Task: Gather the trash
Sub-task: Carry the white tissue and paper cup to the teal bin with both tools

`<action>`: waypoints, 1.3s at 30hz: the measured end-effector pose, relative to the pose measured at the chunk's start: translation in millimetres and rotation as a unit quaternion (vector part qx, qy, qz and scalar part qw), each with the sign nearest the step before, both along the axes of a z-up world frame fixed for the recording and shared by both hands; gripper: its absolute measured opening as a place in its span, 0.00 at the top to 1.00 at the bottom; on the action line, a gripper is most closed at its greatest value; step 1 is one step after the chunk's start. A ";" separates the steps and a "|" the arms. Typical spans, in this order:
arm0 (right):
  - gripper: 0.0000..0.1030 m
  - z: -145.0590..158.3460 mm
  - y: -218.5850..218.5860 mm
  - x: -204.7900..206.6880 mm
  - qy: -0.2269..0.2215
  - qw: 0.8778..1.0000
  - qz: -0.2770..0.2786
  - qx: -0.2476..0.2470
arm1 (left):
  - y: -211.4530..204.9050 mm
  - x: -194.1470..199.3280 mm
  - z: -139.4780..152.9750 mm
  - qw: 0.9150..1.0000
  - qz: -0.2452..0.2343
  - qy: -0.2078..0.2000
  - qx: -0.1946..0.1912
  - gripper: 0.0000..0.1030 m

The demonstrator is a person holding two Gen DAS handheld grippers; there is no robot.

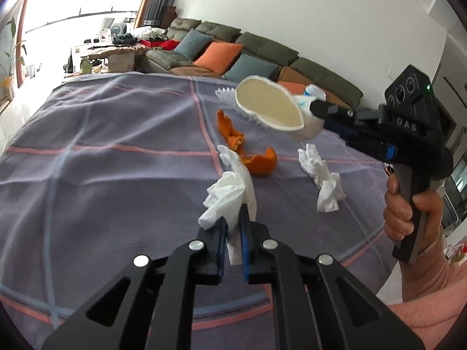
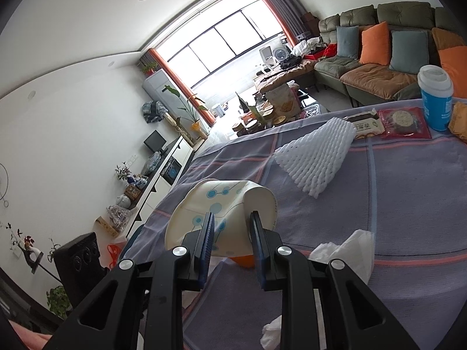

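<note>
Grey-purple checked cloth with pink and blue stripes (image 1: 102, 145) covers the counter under both tools. Olive-green sectional sofa with orange and blue cushions (image 1: 262, 49) sits well beyond the counter's far edge. White foam fruit-net sleeve (image 2: 316, 157) lies ahead and right of the right hand-held gripper (image 2: 232, 233), apart from it; further back right stand a blue paper cup with white lid (image 2: 435, 99), a red flat snack packet (image 2: 404, 122) and a white-and-dark wrapper (image 2: 364, 124), near each other. Right hand-held gripper is clamped narrow on a crushed white paper cup with blue dot print (image 2: 221, 218), cup lifted off the cloth, mouth turned toward the left tool; a person's hand (image 1: 408, 207) in a pink sleeve grips its handle. Left hand-held gripper (image 1: 233, 227) is nearly closed, pinching a crumpled white tissue (image 1: 230, 195) that sticks out past the fingertips, just above the cloth. Orange peel pieces (image 1: 248, 154) lie just ahead of the left hand-held gripper, below the held cup. Second crumpled white tissue (image 1: 324, 180) lies on the cloth ahead and right of the left hand-held gripper, between it and the right tool.
</note>
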State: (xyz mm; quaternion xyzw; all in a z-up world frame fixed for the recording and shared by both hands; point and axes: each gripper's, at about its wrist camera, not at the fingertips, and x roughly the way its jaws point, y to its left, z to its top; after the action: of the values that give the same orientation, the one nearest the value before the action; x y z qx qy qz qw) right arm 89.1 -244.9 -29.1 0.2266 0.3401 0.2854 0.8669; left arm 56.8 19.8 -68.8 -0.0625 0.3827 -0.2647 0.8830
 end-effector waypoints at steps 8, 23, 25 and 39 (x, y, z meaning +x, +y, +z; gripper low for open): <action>0.76 -0.3 21.7 4.9 -0.002 1.000 0.028 -0.002 | 30.7 -13.0 18.9 0.999 0.043 -0.020 -0.011 0.91; 0.76 1.3 88.7 14.4 -0.010 0.995 0.103 -0.017 | 91.4 -37.4 42.5 0.992 0.117 -0.052 -0.004 0.91; 0.76 0.3 95.8 16.5 -0.010 0.993 0.113 -0.017 | 99.9 -41.4 44.4 0.990 0.127 -0.054 -0.003 0.91; 0.76 5.6 161.9 19.3 -0.024 0.982 0.185 -0.031 | 167.5 -68.2 56.3 0.975 0.211 -0.068 0.003 0.91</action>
State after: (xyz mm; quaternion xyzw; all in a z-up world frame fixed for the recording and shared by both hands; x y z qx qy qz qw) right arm 108.4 -83.0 -23.5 0.1262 0.3638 0.4358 0.8135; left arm -11.4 187.3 -12.4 -0.1212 0.3008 -0.0751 0.9430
